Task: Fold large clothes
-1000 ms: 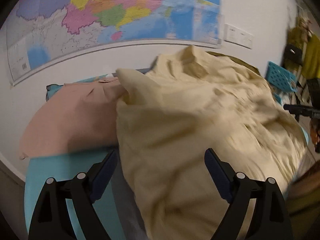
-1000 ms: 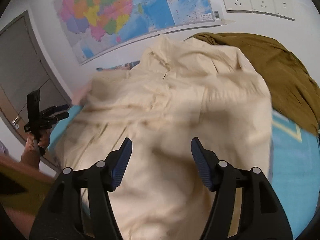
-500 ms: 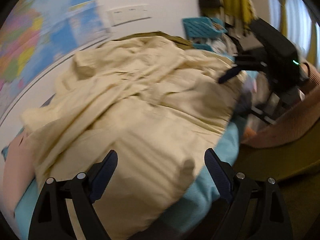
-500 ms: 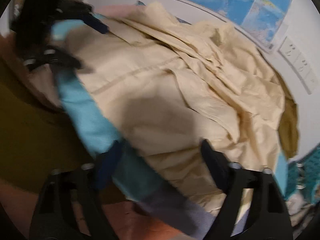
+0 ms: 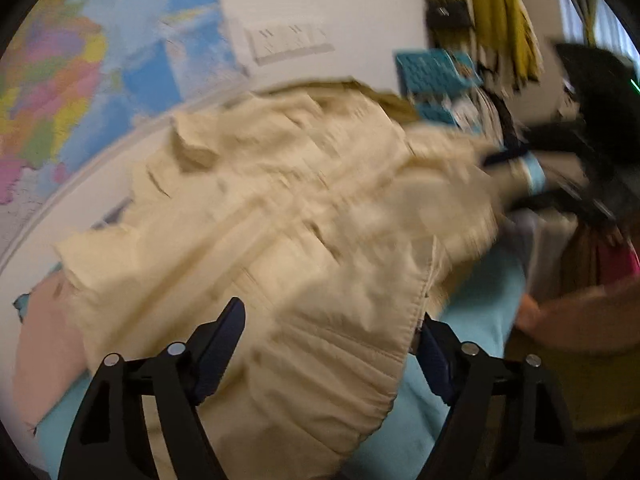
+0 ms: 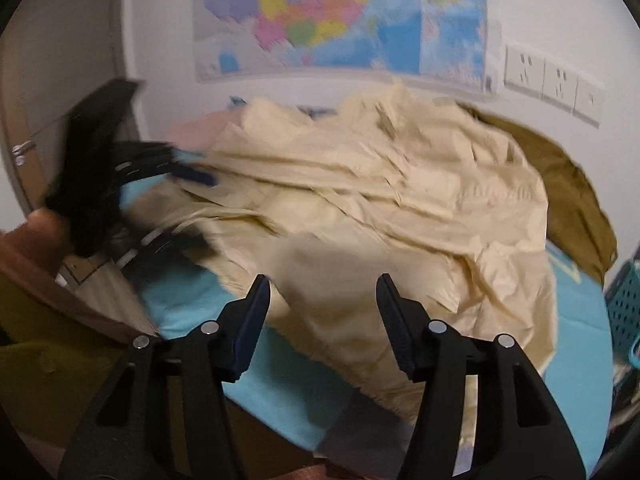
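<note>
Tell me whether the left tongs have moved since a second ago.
Yes. The left tongs swung right: the wall map slid to the view's left edge, and the blue basket came in.

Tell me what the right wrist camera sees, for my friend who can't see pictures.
A crumpled cream garment lies on a light blue cover. The right claw, closing, hangs above its near edge with nothing gripped. A colourful map is on the wall behind.
</note>
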Tool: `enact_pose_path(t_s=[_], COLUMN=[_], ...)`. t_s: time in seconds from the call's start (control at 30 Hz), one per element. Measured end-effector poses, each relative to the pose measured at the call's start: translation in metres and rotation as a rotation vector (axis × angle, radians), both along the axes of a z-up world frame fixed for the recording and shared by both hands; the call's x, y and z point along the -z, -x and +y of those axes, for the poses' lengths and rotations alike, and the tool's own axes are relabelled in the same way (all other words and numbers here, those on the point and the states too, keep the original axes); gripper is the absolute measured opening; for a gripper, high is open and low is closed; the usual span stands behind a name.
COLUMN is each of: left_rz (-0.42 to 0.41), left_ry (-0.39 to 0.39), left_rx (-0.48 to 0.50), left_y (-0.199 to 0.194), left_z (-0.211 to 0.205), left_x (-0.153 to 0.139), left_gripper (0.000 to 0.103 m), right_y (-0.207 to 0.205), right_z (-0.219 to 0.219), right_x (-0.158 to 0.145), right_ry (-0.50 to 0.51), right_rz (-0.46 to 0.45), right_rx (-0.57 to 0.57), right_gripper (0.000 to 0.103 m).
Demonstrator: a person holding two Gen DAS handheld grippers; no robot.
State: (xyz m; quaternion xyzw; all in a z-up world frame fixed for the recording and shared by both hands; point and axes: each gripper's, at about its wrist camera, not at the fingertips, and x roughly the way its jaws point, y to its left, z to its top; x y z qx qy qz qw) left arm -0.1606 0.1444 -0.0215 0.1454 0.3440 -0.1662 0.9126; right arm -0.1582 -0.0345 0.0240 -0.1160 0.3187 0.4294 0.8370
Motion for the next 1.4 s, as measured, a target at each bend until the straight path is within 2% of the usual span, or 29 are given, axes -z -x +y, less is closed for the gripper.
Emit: enact_pose_path(t_s=[0.1,0.2,0.37,0.43,0.47,0.53,0.57,0.6,0.67,0.7,0.8,0.9,1.03,1.07,1.13,1.2,1.27,1.33,1.37,1.4], left_rz=[-0.034,-0.031,-0.021,-0.021,-0.020,-0.025,-0.027,-0.027,-0.024,-0.024,-0.031,-0.047,0.017,0.036,0.072,0.109,0.102,0.110,0.110,0.102], left_ry=[-0.023,-0.024,-0.023,-0.030,-0.034,-0.044,-0.046,-0.046,-0.041,-0.041,-0.042,-0.078,-0.107,-0.124,-0.163,-0.144,-0.104,-0.051,0.002,0.031], left_rx=[-0.011,-0.011,-0.011,-0.013,-0.016,-0.020,-0.024,-0.027,-0.033,-0.037,-0.040,-0.050,-0.015,-0.013,-0.010,0.025,0.047,0.067,0.083,0.089], left_y=[-0.011,-0.022,-0.028,-0.027,-0.028,-0.028,-0.029,-0.029,-0.031,-0.032,-0.031,-0.029,-0.030,-0.030,-0.028,-0.018,-0.005,0.004,0.011,0.015], left_z=[0.002,0.000,0.001,0.001,0.001,0.001,0.002,0.002,0.005,0.005,0.006,0.003,-0.008,-0.010,-0.013,-0.008,0.005,0.020,0.031,0.039], left_x=[-0.010,-0.012,-0.015,-0.017,-0.017,-0.017,-0.018,-0.018,-0.019,-0.018,-0.019,-0.016,0.011,0.020,0.035,0.040,0.034,0.027,0.021,0.016], left_gripper=[0.077,0.077,0.077,0.077,0.077,0.077,0.077,0.077,0.077,0.077,0.077,0.077,0.077,0.077,0.077,0.076,0.077,0.077,0.077,0.078], right_y=[0.028,0.039,0.019,0.009,0.006,0.003,0.001,-0.003,-0.009,-0.008,0.006,0.023,0.029,0.029,0.024,0.028,0.037,0.037,0.033,0.029], right_z=[0.005,0.032,0.086,0.105,0.110,0.121,0.124,0.126,0.124,0.121,0.104,0.085,0.086,0.084,0.077,0.066,0.051,0.035,0.024,0.013], right_x=[-0.008,0.010,0.067,0.086,0.087,0.091,0.091,0.092,0.089,0.085,0.058,0.043,0.071,0.070,0.060,0.046,0.025,0.004,-0.009,-0.017], right_ry=[-0.041,0.017,0.191,0.252,0.233,0.257,0.245,0.237,0.236,0.231,0.209,0.206,0.270,0.251,0.205,0.154,0.133,0.097,0.049,0.009], right_rz=[-0.019,-0.002,-0.014,-0.071,-0.101,-0.178,-0.175,-0.146,-0.076,-0.048,-0.020,0.020,0.067,0.064,0.096,0.112,0.081,0.086,0.087,0.087], right_rx=[-0.099,-0.166,-0.113,-0.076,-0.066,-0.047,-0.055,-0.059,-0.065,-0.082,-0.143,-0.218,-0.242,-0.234,-0.221,-0.267,-0.335,-0.352,-0.351,-0.343], right_gripper=[0.054,0.052,0.052,0.052,0.054,0.055,0.051,0.034,0.014,0.008,0.006,0.006,0.006,0.007,0.017,0.028,0.032,0.033,0.034,0.041])
